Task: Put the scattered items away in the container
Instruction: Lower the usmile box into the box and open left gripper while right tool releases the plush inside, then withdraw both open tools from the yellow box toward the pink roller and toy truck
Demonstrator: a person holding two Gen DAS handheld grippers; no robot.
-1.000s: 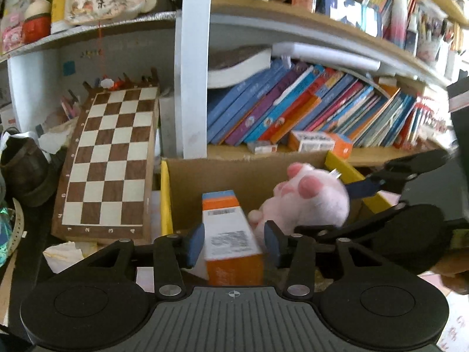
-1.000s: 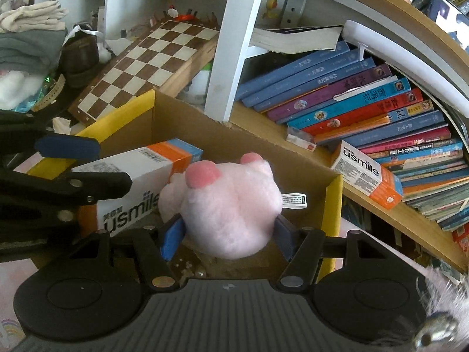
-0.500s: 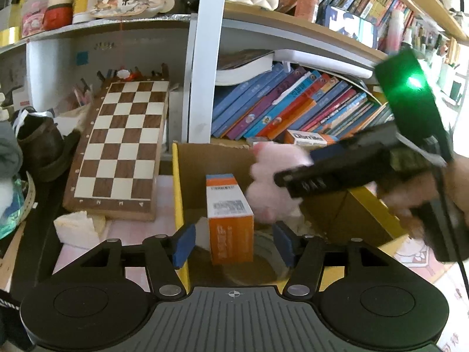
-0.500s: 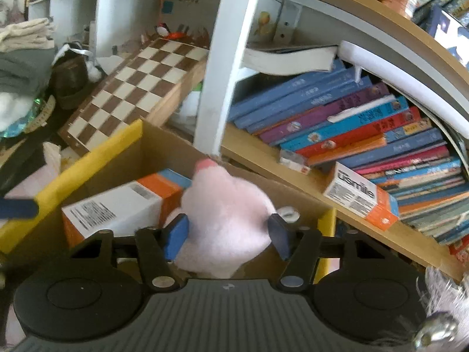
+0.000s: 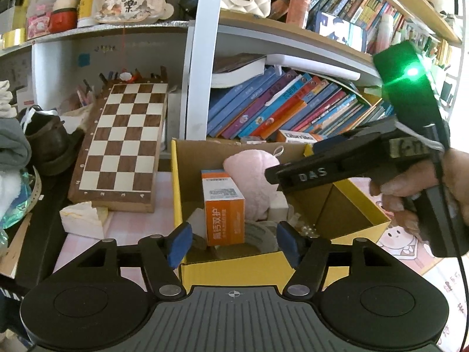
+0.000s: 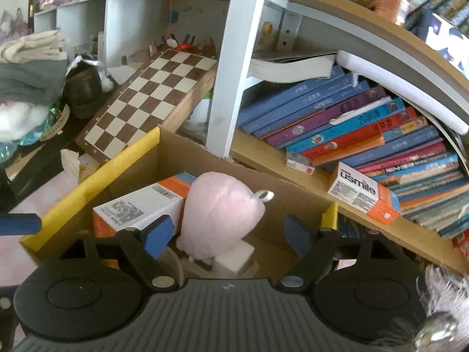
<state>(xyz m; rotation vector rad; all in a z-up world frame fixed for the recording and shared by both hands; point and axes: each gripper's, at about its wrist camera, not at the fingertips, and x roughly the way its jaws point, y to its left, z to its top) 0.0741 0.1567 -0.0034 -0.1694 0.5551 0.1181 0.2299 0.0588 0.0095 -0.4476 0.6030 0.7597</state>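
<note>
A cardboard box with yellow flaps [image 5: 299, 261] [image 6: 96, 176] holds an orange-and-white carton [image 5: 224, 205] [image 6: 140, 208] standing upright and a pink plush toy [image 5: 249, 179] [image 6: 219, 211] leaning beside it. My left gripper [image 5: 233, 242] hovers at the box's near rim. Its jaws are opening, and nothing touches the pads. My right gripper [image 6: 228, 234] [image 5: 290, 161] hangs over the box. Its jaws are opening too; the plush sits between them, clear of both pads. A hand [image 5: 410, 187] holds the right gripper.
A chessboard [image 5: 123, 143] leans left of the box, with crumpled tissue [image 5: 82, 217] in front of it. Behind the box runs a shelf of slanted books [image 5: 287, 111] and a usmile carton [image 6: 363, 193]. A white block [image 6: 234, 259] lies in the box bottom.
The left gripper let go of the orange carton and drew back to the box's rim. The right gripper's jaws spread off the pink plush, which now rests in the box.
</note>
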